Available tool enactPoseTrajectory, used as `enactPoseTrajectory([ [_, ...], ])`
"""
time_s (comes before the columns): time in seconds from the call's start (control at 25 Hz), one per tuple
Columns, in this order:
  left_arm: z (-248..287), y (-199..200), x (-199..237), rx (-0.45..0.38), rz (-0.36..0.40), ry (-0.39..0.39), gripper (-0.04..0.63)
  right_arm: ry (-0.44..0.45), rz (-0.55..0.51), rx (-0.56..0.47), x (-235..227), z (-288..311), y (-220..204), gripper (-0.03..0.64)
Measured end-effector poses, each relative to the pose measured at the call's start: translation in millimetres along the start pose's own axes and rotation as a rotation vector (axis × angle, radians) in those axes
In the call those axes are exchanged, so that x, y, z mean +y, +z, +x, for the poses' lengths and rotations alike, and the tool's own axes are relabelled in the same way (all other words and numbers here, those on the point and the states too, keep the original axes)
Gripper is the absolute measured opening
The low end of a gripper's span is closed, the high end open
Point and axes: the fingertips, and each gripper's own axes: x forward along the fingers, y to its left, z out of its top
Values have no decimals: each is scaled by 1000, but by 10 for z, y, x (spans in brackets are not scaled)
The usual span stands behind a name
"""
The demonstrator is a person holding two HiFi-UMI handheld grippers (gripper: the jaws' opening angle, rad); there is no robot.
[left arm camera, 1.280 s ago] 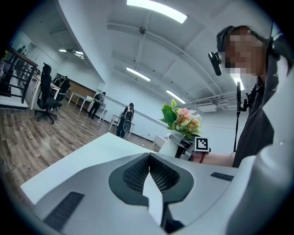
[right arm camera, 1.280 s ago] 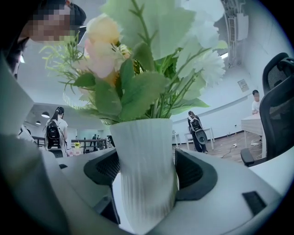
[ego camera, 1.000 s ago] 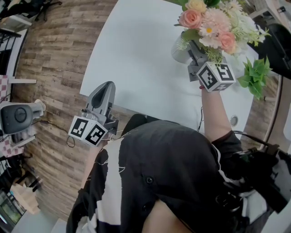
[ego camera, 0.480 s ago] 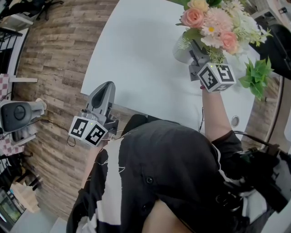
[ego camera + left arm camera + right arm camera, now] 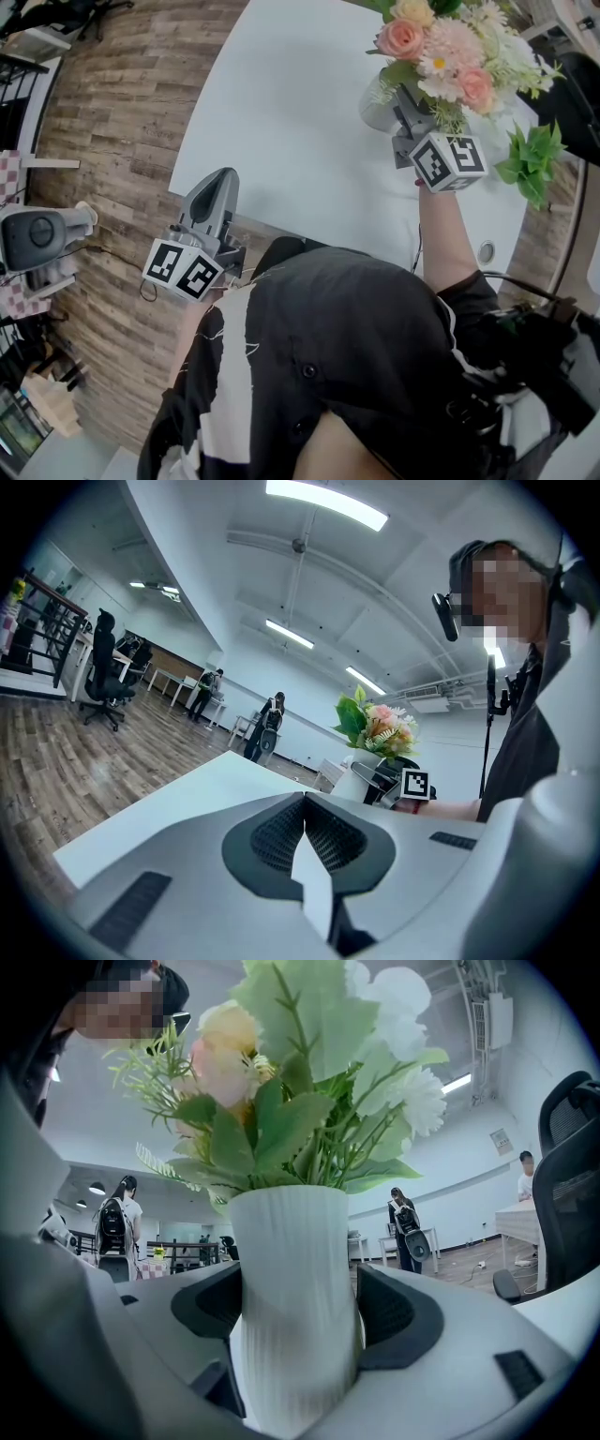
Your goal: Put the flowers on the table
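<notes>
A white ribbed vase [image 5: 292, 1241] of pink flowers [image 5: 441, 47] is clamped by the right hand-held gripper [image 5: 401, 103] over the white counter [image 5: 281, 112]; the left hand-held gripper [image 5: 305, 817] is closed, empty

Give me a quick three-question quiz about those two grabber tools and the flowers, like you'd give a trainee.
1. True or false: the left gripper has something caught between its jaws.
2. What is the right gripper clamped on? A) the flower stems B) the white vase C) a chair
3. Fill in: seen from the head view, the flowers are held over the white ____.

Key: 1 false, its jaws are together with nothing in them. 2 B. 3 table.
</notes>
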Motion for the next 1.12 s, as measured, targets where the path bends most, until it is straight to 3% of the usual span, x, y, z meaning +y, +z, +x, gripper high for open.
enactPoseTrajectory([
  [1.12,80,-44,-31,15,-14,-9,14,28,53,16,-27,-9,-60,368],
])
